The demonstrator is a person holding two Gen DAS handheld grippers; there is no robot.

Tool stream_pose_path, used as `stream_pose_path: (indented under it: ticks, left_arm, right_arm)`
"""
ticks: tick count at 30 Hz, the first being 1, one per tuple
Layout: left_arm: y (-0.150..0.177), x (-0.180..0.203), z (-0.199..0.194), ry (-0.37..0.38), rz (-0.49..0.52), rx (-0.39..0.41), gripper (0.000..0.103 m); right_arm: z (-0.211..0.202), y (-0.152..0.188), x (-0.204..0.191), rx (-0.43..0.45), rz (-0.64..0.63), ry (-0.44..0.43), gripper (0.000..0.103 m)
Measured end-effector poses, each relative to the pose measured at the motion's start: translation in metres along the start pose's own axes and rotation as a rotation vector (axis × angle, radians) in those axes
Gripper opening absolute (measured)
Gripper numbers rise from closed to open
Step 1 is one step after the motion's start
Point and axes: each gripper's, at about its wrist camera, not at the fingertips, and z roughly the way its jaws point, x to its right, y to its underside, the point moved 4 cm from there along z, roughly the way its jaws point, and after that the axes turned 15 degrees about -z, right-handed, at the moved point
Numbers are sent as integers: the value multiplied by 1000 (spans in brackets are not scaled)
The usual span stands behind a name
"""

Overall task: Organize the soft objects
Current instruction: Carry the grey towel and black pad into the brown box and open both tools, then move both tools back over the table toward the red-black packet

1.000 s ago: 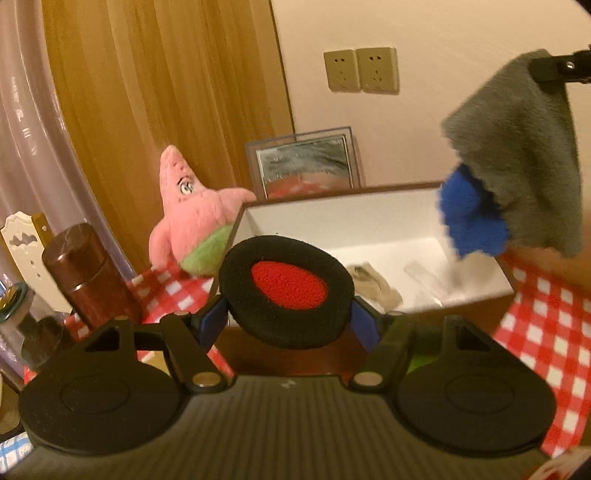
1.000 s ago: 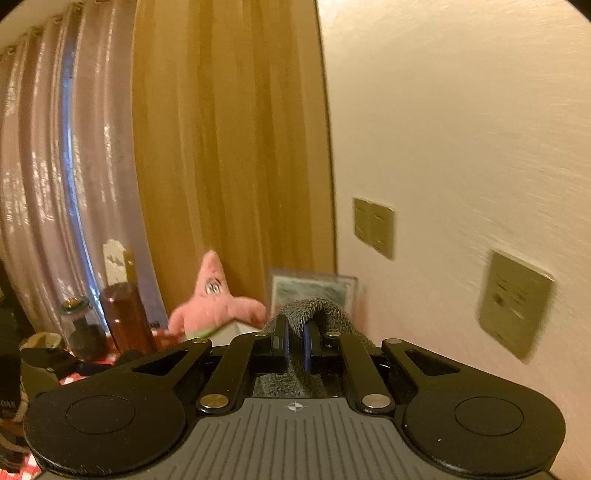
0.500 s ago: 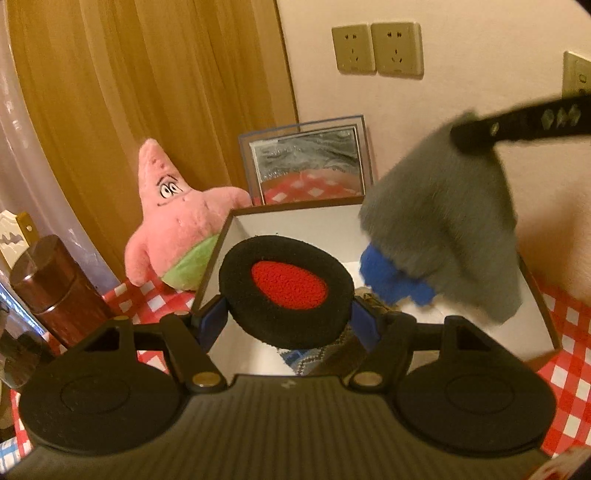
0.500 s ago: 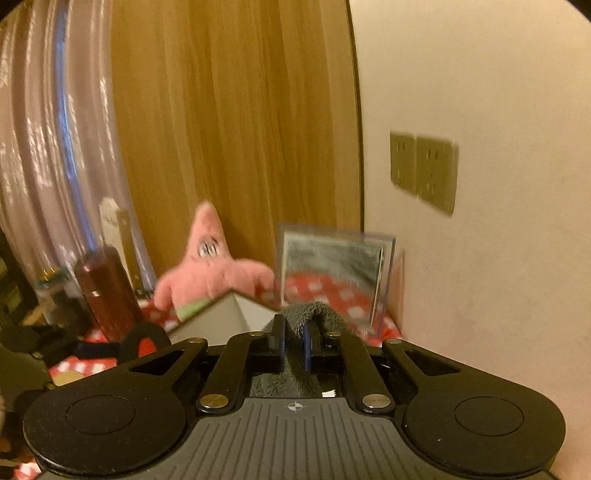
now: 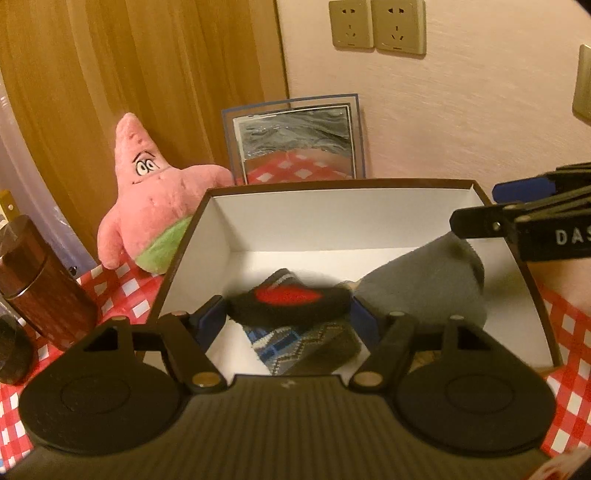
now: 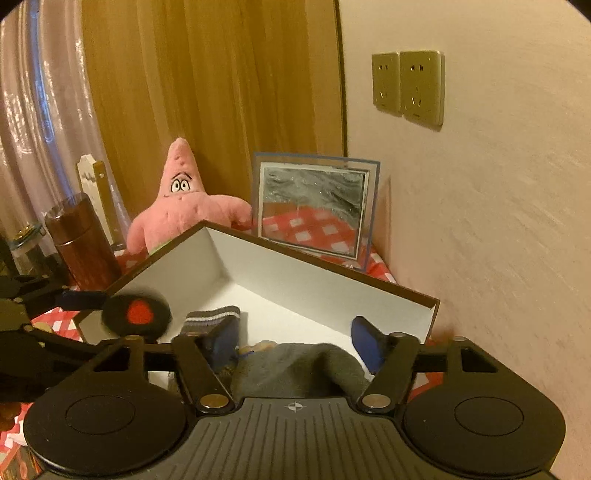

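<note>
My left gripper (image 5: 288, 308) is shut on a round black pad with a red centre (image 5: 286, 299), held over the near edge of the white-lined box (image 5: 332, 186). My right gripper (image 6: 293, 341) hangs over the box's right end. Its jaws are opening, and its blue pads stand apart from the grey cloth (image 6: 295, 369). The cloth (image 5: 424, 288) lies slumped inside the box below them. A patterned sock (image 5: 306, 343) lies on the box floor, and its striped cuff (image 6: 214, 317) shows in the right wrist view. A pink star plush (image 5: 155, 206) sits outside the box, at its far left corner.
A framed picture (image 5: 295, 144) leans on the wall behind the box. A brown flask (image 5: 40, 280) stands left of it on the red checked tablecloth (image 5: 565, 325). Curtains hang behind the plush, and wall sockets (image 5: 376, 26) sit above.
The right gripper came down over the box and went from shut on the grey cloth to open, leaving the cloth inside. The left gripper moved in over the box with its pad.
</note>
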Motion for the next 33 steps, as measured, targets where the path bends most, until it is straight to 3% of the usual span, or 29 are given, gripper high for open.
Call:
stream_pose_path:
  ticks: [9, 17, 23, 33]
  left_arm:
    - [-1, 5, -9, 5, -8, 8, 74]
    - [3, -33, -50, 6, -119, 24, 74]
    - [33, -67, -100, -16, -169, 26, 74]
    - [104, -146, -181, -58, -225, 2, 74]
  right_arm:
    - [-15, 19, -6, -37, 7, -41, 69]
    - [-44, 39, -21, -9, -25, -16, 69]
    - [-70, 60, -27, 18, 85, -79, 68]
    - [-126, 90, -82, 37, 195, -12, 68]
